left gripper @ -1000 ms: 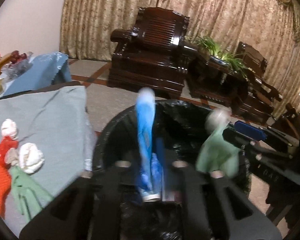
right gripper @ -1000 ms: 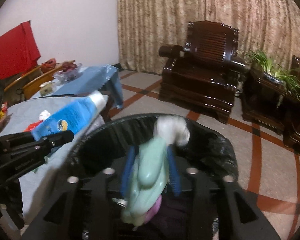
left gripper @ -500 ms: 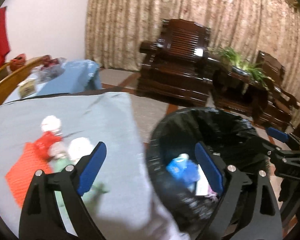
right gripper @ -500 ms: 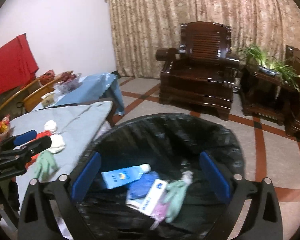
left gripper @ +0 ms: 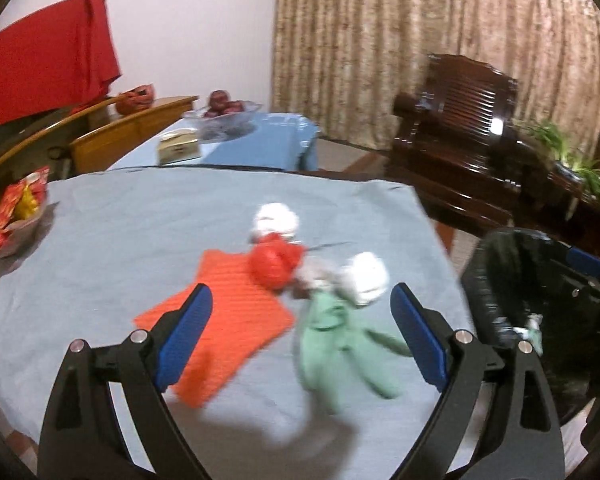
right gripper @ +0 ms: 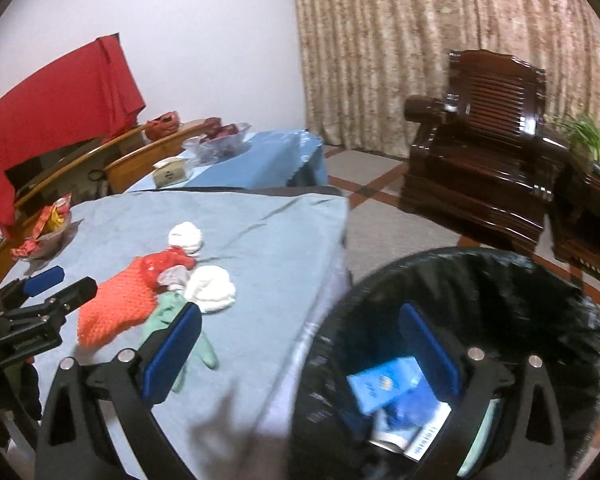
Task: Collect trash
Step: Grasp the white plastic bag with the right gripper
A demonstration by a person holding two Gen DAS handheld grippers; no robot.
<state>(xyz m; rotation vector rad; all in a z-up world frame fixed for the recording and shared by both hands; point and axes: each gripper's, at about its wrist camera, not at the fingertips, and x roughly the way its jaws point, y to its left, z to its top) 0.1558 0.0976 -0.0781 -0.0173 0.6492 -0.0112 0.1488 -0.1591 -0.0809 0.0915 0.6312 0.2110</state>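
Note:
A pile of trash lies on the blue-grey tablecloth (left gripper: 120,240): an orange knitted piece (left gripper: 228,312), a red crumpled wrapper (left gripper: 274,264), two white paper wads (left gripper: 276,218) (left gripper: 366,282) and a green glove (left gripper: 340,344). My left gripper (left gripper: 300,340) is open and empty just before the pile. The black-lined bin (right gripper: 500,300) stands beside the table's right edge and holds a blue tube (right gripper: 384,384) and other trash. My right gripper (right gripper: 300,356) is open and empty over the bin's near rim. The pile shows in the right wrist view too (right gripper: 204,284).
A bowl of red and yellow snack packets (left gripper: 16,216) sits at the table's left edge. A second blue-covered table (left gripper: 252,140) behind holds a small box and a fruit bowl. Dark wooden armchairs (right gripper: 492,136) and plants stand on the tiled floor at the right.
Both grippers opened over the bin and dropped the blue tube and a green glove into it. Both have since swung left, the left one back over the table's trash pile.

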